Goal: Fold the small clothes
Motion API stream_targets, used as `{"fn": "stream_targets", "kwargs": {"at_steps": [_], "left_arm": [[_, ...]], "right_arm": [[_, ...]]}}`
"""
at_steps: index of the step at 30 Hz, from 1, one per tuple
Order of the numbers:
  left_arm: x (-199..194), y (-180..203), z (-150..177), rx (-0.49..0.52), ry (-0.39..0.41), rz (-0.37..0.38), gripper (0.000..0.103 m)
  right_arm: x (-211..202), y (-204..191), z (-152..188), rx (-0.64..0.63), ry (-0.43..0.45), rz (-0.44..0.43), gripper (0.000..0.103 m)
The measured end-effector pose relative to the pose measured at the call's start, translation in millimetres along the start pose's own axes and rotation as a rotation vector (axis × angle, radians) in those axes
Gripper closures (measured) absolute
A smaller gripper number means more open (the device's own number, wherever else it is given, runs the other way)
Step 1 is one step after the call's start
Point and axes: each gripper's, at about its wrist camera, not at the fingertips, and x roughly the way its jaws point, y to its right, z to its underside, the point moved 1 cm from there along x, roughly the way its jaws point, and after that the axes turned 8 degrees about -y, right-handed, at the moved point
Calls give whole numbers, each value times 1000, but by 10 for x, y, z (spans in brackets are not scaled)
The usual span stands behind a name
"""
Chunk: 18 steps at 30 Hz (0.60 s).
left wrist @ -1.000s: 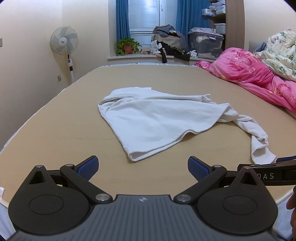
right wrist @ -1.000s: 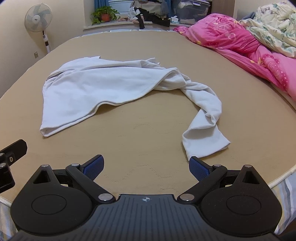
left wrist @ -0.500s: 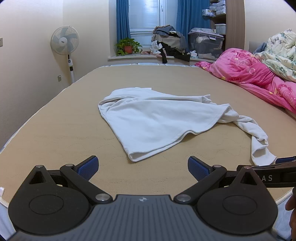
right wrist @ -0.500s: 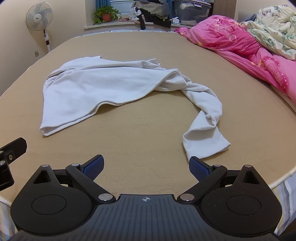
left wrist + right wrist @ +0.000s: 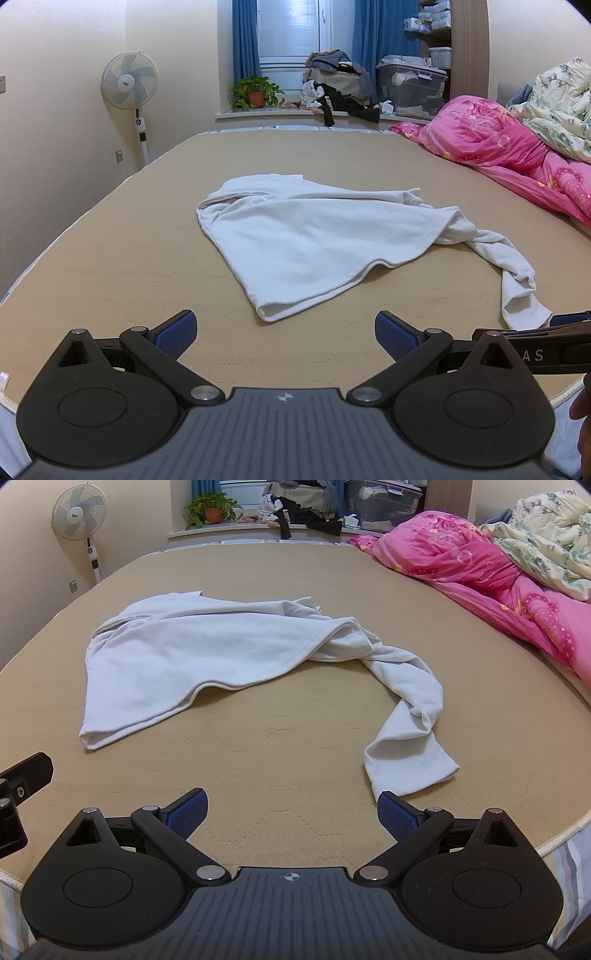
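The left gripper (image 5: 284, 330) and right gripper (image 5: 291, 810) are both spread wide and hold nothing. The white shirt (image 5: 207, 653) lies crumpled mid-mattress (image 5: 295, 746). Spread it flat first, I judge. Its long axis runs left-right, with the sleeve (image 5: 410, 716) trailing from its right end toward the grippers.

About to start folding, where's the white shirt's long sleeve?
In the right wrist view, the sleeve trails right from the white shirt, ending before the right gripper.
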Motion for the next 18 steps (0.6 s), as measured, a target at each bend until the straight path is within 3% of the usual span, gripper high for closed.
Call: {"fn": "stream_targets", "kwargs": {"at_steps": [18], "left_arm": [[6,-25,1,-10,-12,0,0]], "right_arm": [[31,-8,12,0,-8,0,5]]}}
